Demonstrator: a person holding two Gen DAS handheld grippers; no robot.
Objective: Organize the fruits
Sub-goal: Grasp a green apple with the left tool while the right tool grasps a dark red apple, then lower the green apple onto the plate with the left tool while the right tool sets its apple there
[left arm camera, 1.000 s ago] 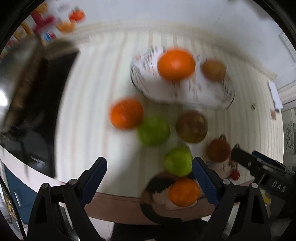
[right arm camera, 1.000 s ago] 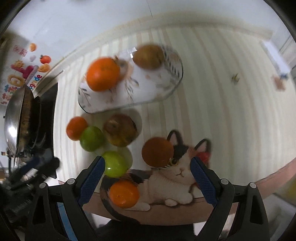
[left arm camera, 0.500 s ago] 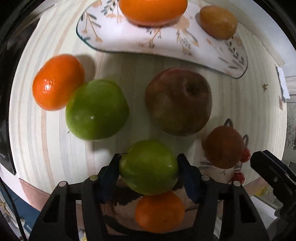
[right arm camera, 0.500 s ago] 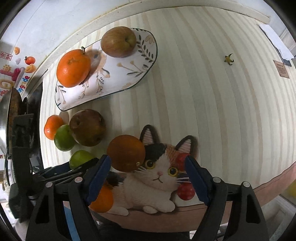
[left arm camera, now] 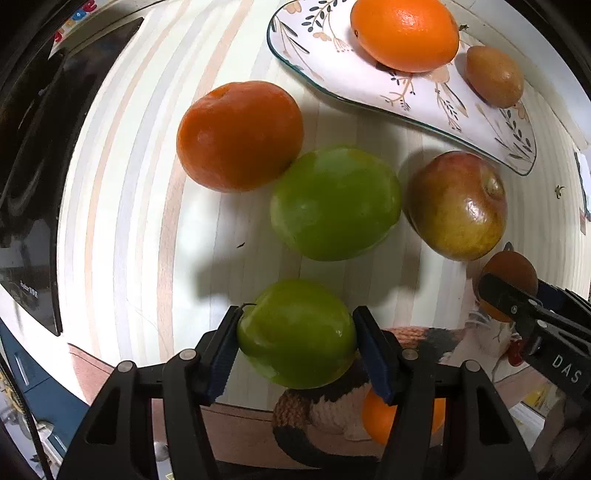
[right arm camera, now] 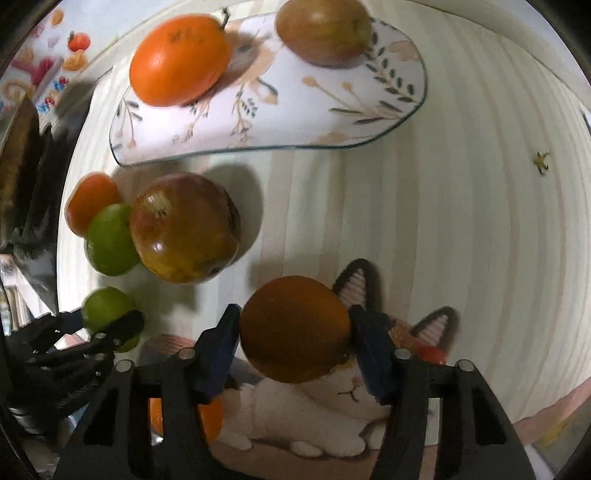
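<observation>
My left gripper [left arm camera: 297,321] points down at the striped table, shut on a green fruit [left arm camera: 291,343] with both pads against its sides. The jaws of my right gripper [right arm camera: 294,325] are closing, and the pads touch both sides of a dark orange [right arm camera: 295,332] at the cat mat's [right arm camera: 332,406] edge. A second green fruit [left arm camera: 334,203], a tangerine [left arm camera: 240,134] and a red-green apple [left arm camera: 456,205] lie loose just beyond. The flowered plate [right arm camera: 295,110] farther back holds a bright orange [right arm camera: 181,59] and a brownish fruit [right arm camera: 325,29].
Another orange [left arm camera: 376,417] lies on the cat mat near the table's front edge, partly behind my left fingers. A black cooktop [left arm camera: 29,147] borders the table on the left. Bare striped tabletop [right arm camera: 461,221] stretches to the right of the plate.
Both grippers have dropped toward the table and gone from wide open to closed around fruit: the left on the green fruit, the right on the dark orange.
</observation>
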